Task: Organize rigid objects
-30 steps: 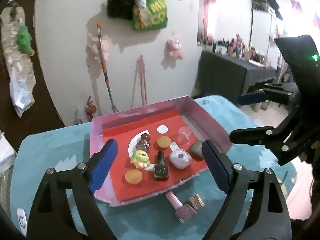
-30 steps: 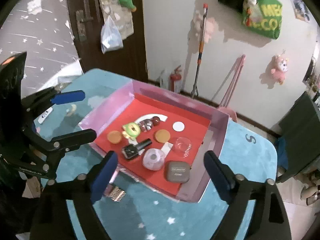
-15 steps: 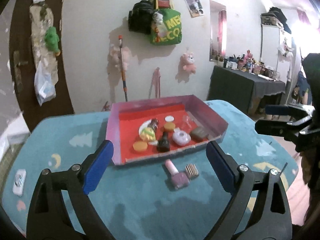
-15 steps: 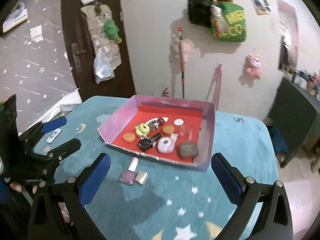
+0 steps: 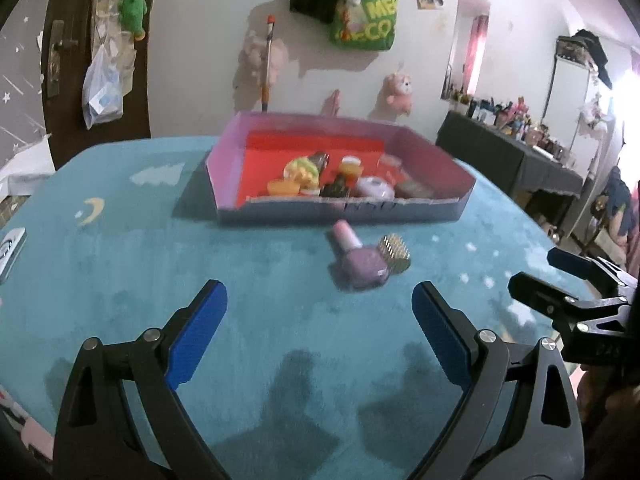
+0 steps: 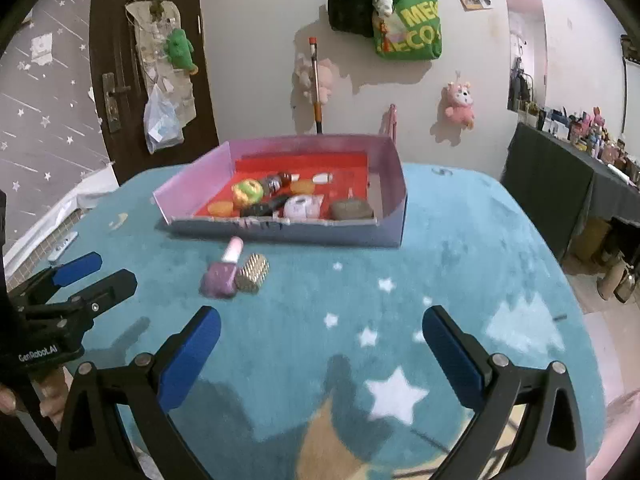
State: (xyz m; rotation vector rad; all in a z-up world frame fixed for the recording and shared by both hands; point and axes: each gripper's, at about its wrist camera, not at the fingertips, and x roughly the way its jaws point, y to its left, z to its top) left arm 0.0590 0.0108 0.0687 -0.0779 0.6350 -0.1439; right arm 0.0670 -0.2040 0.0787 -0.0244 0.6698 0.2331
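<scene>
Grippers left (image 5: 320, 312) and right (image 6: 321, 332) wide open, empty, hovering over teal rug (image 6: 460, 248); purple nail-polish bottle (image 5: 360, 261) touching gold studded block (image 5: 395, 253), outside pink-walled red-floored tray (image 5: 344, 211), probably next to collect.

The near wall of the pink box (image 5: 344, 211) is hiding the bottoms of most of the stuff inside it, so the dark bottle (image 5: 336, 189) behind that wall is only peeking out. The left view is smearing everything: the pink nail polish bottle (image 5: 360, 262) just in front of the box is looking fuzzy, and the scribble on the box's front wall isn't readable. The white thing (image 5: 10, 249) way left of the box is getting cut off by the frame edge.
</scene>
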